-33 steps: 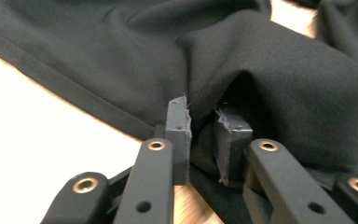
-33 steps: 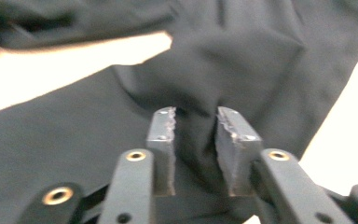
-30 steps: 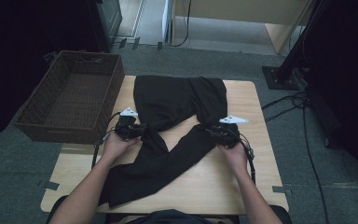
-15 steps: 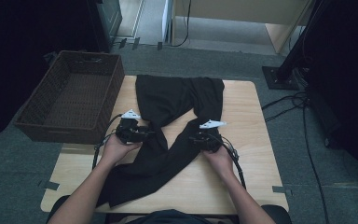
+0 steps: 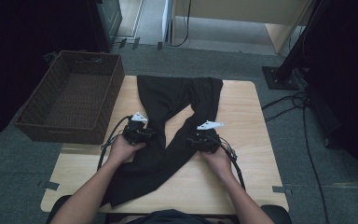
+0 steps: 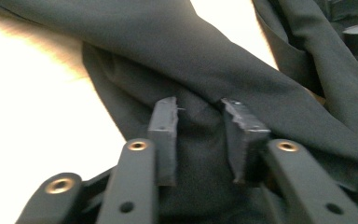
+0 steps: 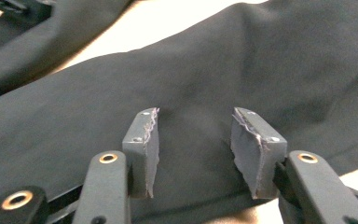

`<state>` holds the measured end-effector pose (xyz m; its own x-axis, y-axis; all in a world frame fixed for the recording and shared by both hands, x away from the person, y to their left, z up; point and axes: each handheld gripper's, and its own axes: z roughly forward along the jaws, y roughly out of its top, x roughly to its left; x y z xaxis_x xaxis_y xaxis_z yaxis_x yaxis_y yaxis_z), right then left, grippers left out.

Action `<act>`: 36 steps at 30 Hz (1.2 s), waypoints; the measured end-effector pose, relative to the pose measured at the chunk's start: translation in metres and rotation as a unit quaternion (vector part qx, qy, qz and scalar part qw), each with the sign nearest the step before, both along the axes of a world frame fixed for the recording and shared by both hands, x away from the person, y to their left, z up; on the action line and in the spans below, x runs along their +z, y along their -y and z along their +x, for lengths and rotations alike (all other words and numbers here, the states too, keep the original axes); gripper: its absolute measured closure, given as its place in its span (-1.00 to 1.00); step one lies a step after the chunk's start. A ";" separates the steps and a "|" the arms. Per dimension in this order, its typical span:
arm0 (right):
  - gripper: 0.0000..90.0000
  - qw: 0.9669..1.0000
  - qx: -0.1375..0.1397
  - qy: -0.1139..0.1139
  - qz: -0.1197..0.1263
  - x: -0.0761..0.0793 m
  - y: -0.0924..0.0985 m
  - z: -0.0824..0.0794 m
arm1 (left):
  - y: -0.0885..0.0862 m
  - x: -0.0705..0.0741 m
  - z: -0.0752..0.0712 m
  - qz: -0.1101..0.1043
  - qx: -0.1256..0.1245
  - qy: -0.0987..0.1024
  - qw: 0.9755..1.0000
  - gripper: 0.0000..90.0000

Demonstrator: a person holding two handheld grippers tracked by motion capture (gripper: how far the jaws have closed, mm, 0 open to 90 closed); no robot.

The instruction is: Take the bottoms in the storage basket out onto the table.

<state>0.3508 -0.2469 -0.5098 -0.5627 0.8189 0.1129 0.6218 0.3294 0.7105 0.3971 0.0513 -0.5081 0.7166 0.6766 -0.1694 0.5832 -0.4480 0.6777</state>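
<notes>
On the light wooden desk point(image 5: 256, 140), a pair of black fabric trousers point(image 5: 168, 140) lies spread flat, its waist end near the far edge and its two legs crossing at mid-desk; one leg runs on toward the near left corner. The left gripper point(image 5: 145, 134) rests on the left side of the crossing. In the left gripper view, its jaws have just been closing; they stand a little apart with a fold of the trousers point(image 6: 261, 84) between them, and whether the pads point(image 6: 164, 135) press on the cloth cannot be told. The right gripper point(image 5: 200, 140) rests on the right side of the crossing. In the right gripper view, its jaws have just been opening and stand spread above the flat cloth point(image 7: 214, 70), pinching nothing. A dark brown woven wicker basket point(image 5: 107, 98) stands against the desk's left edge, near the far left corner.
</notes>
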 end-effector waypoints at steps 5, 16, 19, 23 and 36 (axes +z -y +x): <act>0.18 1.000 0.002 -0.002 0.002 0.002 0.002 -0.002 | -0.002 -0.001 0.001 0.001 -0.002 0.002 1.000 0.89; 0.41 0.999 0.011 0.049 -0.018 -0.010 -0.007 -0.009 | -0.011 0.004 0.005 -0.007 0.012 0.002 1.000 0.94; 0.95 0.999 0.000 0.032 -0.018 -0.006 -0.001 -0.008 | -0.020 0.008 0.008 -0.017 0.026 0.004 0.999 0.94; 1.00 1.000 -0.010 -0.019 -0.008 0.000 0.014 -0.003 | -0.030 0.012 0.010 -0.026 0.040 0.005 0.999 0.94; 0.98 0.996 -0.087 -0.024 -0.008 0.017 0.086 -0.013 | -0.037 0.011 0.010 -0.023 0.047 -0.002 0.999 0.93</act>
